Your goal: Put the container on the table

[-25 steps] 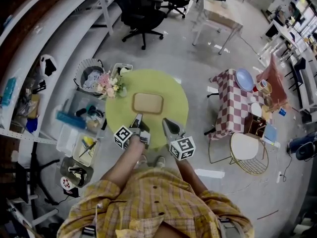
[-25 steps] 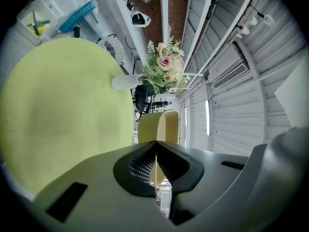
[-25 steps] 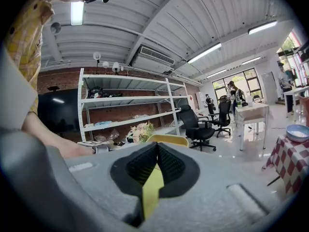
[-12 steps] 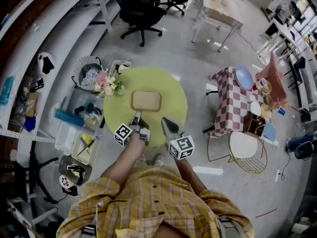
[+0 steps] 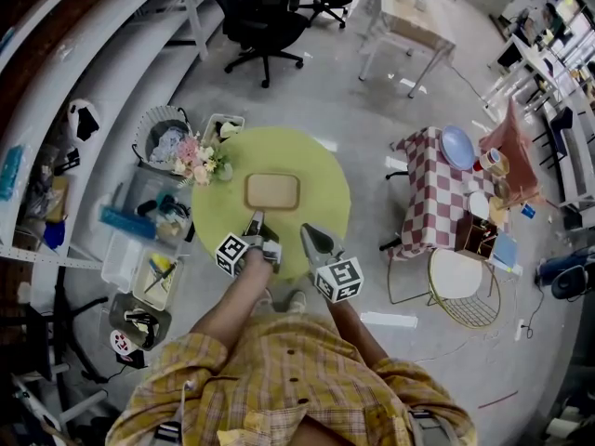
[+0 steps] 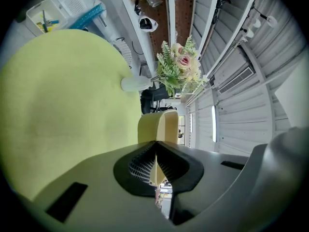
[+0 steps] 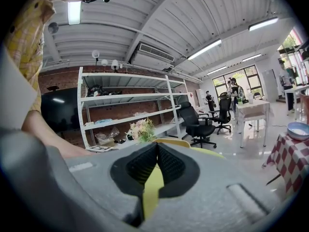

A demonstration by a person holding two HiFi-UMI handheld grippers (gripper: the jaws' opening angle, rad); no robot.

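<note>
Tan container [image 5: 272, 191] lying flat on the round yellow-green surface [image 5: 321, 170]
The container sits near the middle of the surface; the left hand-held gripper [image 6: 156, 143] has its jaws pressed together with nothing between them, its tips just short of the container's near edge; the right hand-held gripper [image 7: 157, 146] is likewise pressed together and empty, held over the near part of the surface beside the left one; a bunch of pink and white flowers [image 5: 197, 159] stands at the surface's left edge, apart from the container
</note>
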